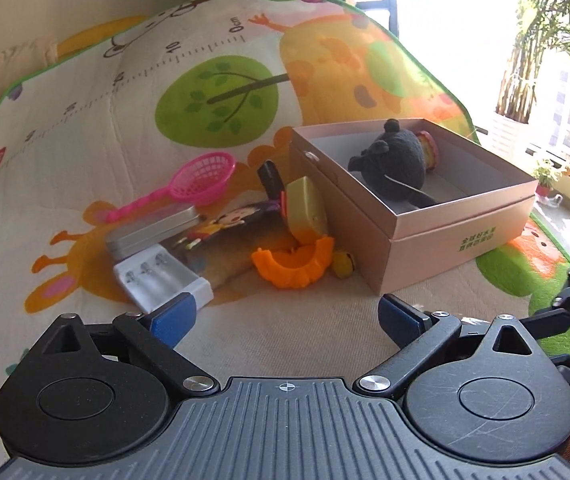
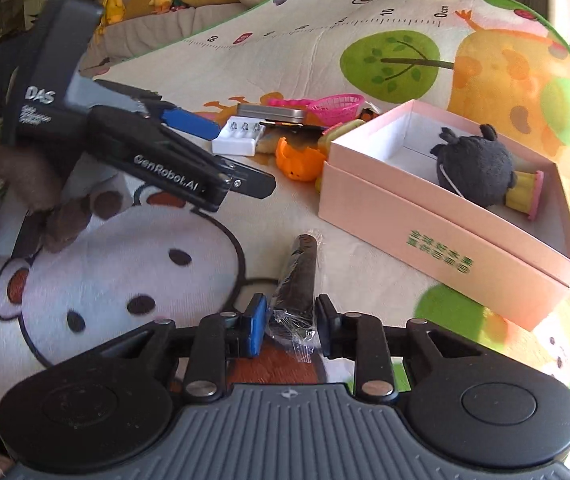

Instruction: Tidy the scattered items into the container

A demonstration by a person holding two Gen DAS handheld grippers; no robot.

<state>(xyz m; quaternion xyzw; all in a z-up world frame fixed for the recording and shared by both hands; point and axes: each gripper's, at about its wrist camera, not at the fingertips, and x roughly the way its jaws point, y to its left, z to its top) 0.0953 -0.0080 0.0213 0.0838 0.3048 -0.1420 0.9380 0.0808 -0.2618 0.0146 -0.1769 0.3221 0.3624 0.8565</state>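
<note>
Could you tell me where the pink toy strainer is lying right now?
In the left wrist view the pink toy strainer lies on the play mat, left of the box, just behind the metal tin.

The black hand-held gripper (image 2: 291, 326) has blue pads, silver screws and a ribbed grey base.

We can't see past the black plush (image 1: 391, 160), which hides most of the striped toy (image 1: 429, 151); the box's green print (image 2: 441, 250) blurs beyond reading.

Pink box (image 2: 437, 236), green print on side; black plush (image 2: 475, 170) inside. Beside box: orange pumpkin slice (image 1: 293, 264), pink strainer (image 1: 201, 178), white tray (image 1: 163, 280). Cartoon-print mat (image 1: 85, 128).
</note>
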